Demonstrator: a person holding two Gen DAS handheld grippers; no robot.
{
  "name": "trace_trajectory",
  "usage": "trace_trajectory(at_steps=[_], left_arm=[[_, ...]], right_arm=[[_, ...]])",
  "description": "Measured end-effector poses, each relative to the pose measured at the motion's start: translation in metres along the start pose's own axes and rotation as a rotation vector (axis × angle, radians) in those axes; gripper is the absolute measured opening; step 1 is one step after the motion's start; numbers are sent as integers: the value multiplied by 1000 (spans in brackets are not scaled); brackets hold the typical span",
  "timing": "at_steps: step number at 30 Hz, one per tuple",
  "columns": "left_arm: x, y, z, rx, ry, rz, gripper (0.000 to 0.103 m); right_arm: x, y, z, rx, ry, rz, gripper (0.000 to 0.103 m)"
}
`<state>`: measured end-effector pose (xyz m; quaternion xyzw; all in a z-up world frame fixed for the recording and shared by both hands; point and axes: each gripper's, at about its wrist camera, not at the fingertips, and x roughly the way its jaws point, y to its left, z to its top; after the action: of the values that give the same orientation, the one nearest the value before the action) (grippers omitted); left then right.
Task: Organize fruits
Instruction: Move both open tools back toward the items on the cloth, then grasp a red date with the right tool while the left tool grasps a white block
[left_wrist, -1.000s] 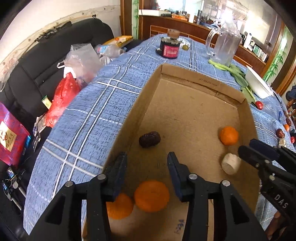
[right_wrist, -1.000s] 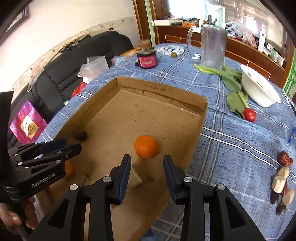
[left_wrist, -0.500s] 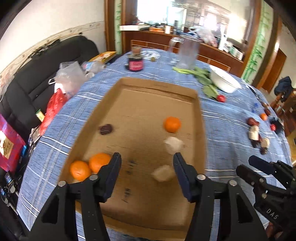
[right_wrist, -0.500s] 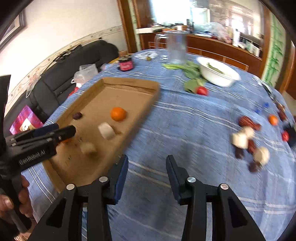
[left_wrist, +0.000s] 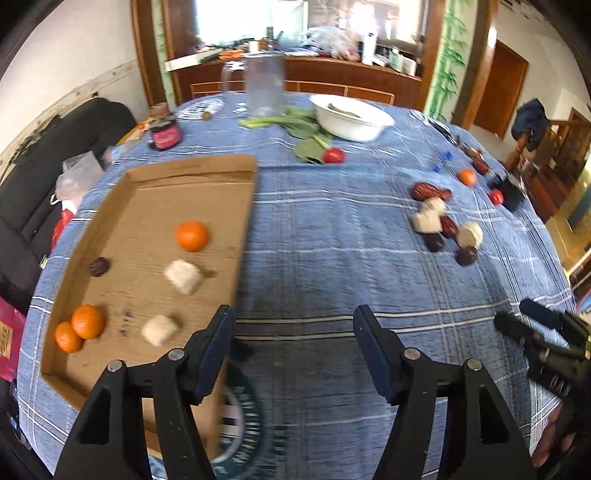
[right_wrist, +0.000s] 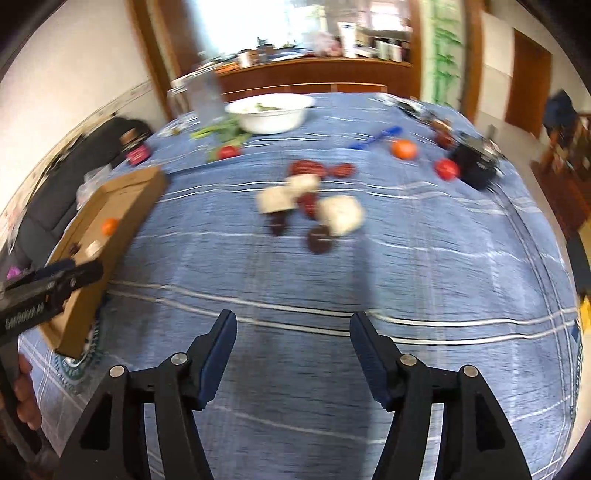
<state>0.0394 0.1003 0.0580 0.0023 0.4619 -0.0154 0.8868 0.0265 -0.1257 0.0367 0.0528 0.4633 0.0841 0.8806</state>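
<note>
1. The left gripper (left_wrist: 293, 343) has nothing between its jaws, which are opening over bare blue tablecloth (left_wrist: 332, 236). The right gripper (right_wrist: 291, 341) is likewise empty, its jaws opening.
2. The cardboard tray (left_wrist: 243, 236) sits just left of the left gripper's left finger. It holds three oranges, two pale chunks and one dark date.
3. The loose pile (right_wrist: 306, 206) lies ahead of the right gripper, slightly right of its centre line and well apart from the fingertips: pale chunks, dark dates and reddish dates touching one another. A lone orange (right_wrist: 404, 148) and a small red fruit (right_wrist: 447, 168) lie farther ahead and to the right.
4. Handling, as a judgement: the pale chunks look light, firm and blocky, so flat opposite faces should take the pads well. The dates look small, wrinkled and slightly soft; a hold across the short waist seems safest, with gentle pressure.
5. The orange is round and smooth-skinned and may roll; pinching across its widest part should stop it squirting out.
6. Because the pile's pieces touch, an outer piece is likely the easiest first pick; this view is blurred, so exact edges are unclear.
</note>
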Motion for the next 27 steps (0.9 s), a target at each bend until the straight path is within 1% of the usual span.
trace_trajectory(at_steps=[3, 7, 11, 15, 17, 19, 20, 21, 22, 25, 27], left_arm=[[4, -14, -2, 19, 17, -2, 66], [7, -25, -5, 18, 34, 9, 66], [11, -27, -8, 4, 57, 25, 66], [14, -27, -9, -3, 65, 41, 66], [16, -28, -9, -7, 69, 46, 66], [18, -29, -7, -11, 76, 47, 66], [20, -30, -7, -11, 77, 48, 66], [21, -31, -5, -10, 78, 49, 66], [23, -33, -4, -9, 80, 49, 66], [29, -41, 2, 0, 84, 39, 66], [33, -49, 7, 17, 84, 30, 66]], right_arm=[[4, -28, 6, 64, 6, 11, 68], [17, -42, 22, 81, 11, 35, 68], [36, -34, 37, 44, 9, 73, 68], [55, -21, 43, -3, 15, 104, 68], [64, -16, 46, -32, 12, 103, 66], [71, -11, 47, -68, 7, 91, 47], [72, -10, 48, -82, 1, 88, 40], [73, -9, 48, -94, 3, 80, 30], [73, -10, 49, -104, -2, 70, 25], [69, -21, 47, -84, -2, 99, 25], [60, -30, 45, -65, -14, 107, 25]])
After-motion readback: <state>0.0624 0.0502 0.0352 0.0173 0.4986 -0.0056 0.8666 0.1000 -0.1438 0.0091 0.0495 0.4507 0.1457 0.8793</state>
